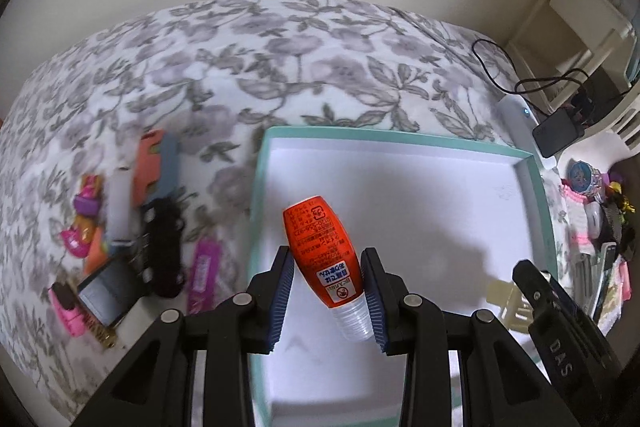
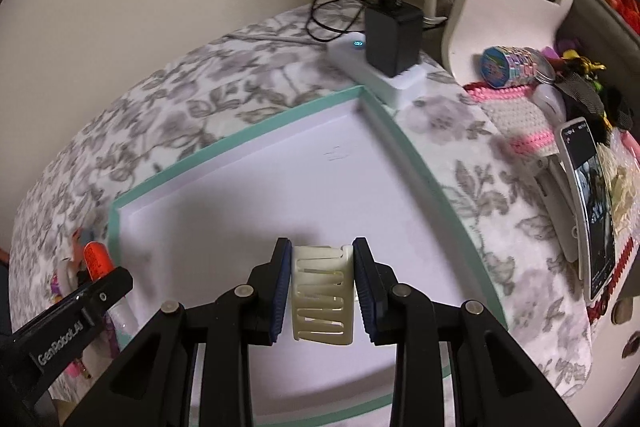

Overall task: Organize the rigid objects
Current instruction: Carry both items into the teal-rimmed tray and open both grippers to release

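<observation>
Left gripper: fingers closed partway onto an orange bottle, which sits tilted between the blue pads with its clear ribbed cap toward the camera and its base pointing up the frame; the right pad touches the bottle near the cap; whether the left pad bears on it cannot be told; the bottle hangs over the left part of a shallow white tray with a teal rim at centre frame.

Right gripper: fingers closed on a cream hair claw clip, both pads against its sides; the clip is held low over the tray's white floor, lower centre of that view; contact with the floor cannot be told; the same clip shows at lower right of the left wrist view, beside the black finger of the right gripper.

Tray: rests on a grey floral bedcover; nothing lies loose on its visible floor.

Left of the tray, on the bedcover: a blurred cluster of small items, pink, orange, black and purple; individual kinds not legible.

Upper right, right wrist view: a white power strip with a black adapter touching the tray's far corner; at right edge a phone, screen lit, propped on a stand.
</observation>
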Tool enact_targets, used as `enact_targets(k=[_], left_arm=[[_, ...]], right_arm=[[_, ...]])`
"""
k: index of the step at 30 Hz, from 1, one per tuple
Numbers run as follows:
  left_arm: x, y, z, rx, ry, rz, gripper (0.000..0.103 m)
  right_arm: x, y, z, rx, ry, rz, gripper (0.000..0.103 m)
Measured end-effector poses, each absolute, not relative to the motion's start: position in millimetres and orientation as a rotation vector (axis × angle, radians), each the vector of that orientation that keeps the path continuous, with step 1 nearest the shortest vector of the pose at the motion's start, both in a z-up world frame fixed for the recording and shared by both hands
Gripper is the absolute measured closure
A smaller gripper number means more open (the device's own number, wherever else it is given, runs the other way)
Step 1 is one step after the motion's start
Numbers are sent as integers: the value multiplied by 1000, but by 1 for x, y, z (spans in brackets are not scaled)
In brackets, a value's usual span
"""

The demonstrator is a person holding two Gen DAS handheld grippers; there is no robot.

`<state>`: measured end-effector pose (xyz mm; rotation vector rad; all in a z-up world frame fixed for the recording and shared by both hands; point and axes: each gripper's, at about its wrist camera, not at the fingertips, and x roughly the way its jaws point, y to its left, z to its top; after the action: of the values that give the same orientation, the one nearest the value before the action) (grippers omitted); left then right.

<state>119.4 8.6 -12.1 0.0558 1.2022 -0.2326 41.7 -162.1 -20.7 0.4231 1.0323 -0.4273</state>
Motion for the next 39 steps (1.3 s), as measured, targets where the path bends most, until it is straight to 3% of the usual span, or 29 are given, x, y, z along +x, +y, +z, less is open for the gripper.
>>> enact_targets(k=[18,19,22,26,27,30,37,39], left_arm=[[128,-6,-30,96,1211,-219,63],[129,-5,-28,96,1206,-220,62],[130,-3,-24,91,1195,-217,44],[131,1,-21,88,1185,-200,39],[132,2,-20,85,1184,-197,33],[133,7,-19,77,1179,-182,27],[135,18,-16,51,1168,-157,13],[136,22,-15,37,1162,-150,5]], right_arm=[[47,-164,-27,402,1046,-433,71],[47,-164,-27,401,1046,-430,71],[48,-163,-26,398,1045,-432,71],[47,-165,-27,413,1043,-435,70],[47,-166,-27,414,1040,-444,65],[46,-169,-25,413,1026,-469,24],[45,-171,-24,415,1023,-470,21],[45,-169,-23,399,1021,-468,17]])
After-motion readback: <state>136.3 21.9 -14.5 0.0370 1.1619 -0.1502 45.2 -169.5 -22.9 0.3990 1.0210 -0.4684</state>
